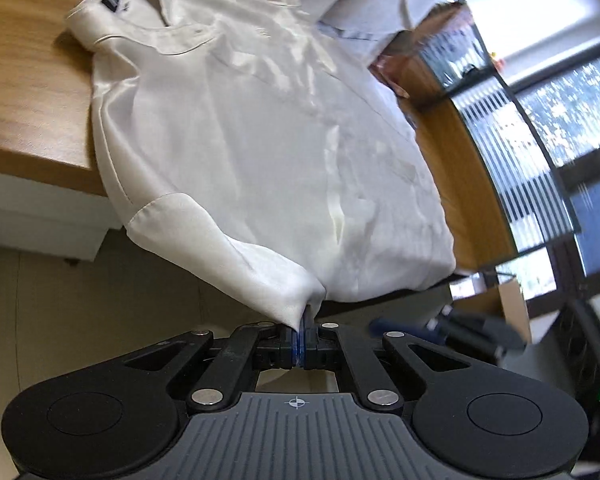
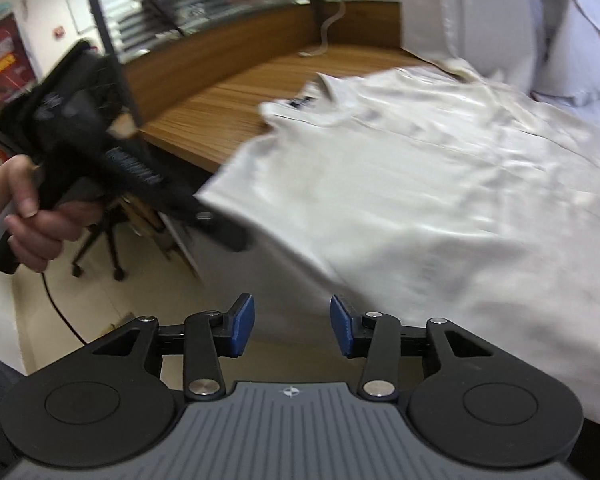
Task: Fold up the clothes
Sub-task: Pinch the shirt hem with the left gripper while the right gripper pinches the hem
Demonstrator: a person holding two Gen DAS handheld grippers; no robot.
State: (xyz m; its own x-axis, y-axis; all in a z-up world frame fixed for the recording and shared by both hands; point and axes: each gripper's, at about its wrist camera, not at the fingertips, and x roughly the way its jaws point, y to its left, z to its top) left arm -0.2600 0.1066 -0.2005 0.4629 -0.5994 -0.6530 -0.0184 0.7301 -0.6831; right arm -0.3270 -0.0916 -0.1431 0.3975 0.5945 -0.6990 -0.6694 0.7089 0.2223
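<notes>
Cream satin shirt (image 1: pixel 260 132) lying collar-up on the wooden tabletop (image 1: pixel 24 80), its lower part hanging over the near edge. Left gripper (image 1: pixel 301 334): fingers closed tight on the sleeve cuff (image 1: pixel 296 300). Right gripper (image 2: pixel 292 330): fingers about half open, empty, just beside the hanging hem. To fold cleanly, the sleeve is best kept taut and carried across the body before letting go.

a cream shirt (image 2: pixel 412 184) lies spread over the wooden tabletop (image 2: pixel 236 108), its near edge hanging past the tabletop's edge. the right gripper (image 2: pixel 292 330) hovers just beside that edge, jaws apart and empty. at left, a hand (image 2: pixel 28 216) holds the left gripper (image 2: pixel 236 240), its tip touching the shirt's edge.
</notes>
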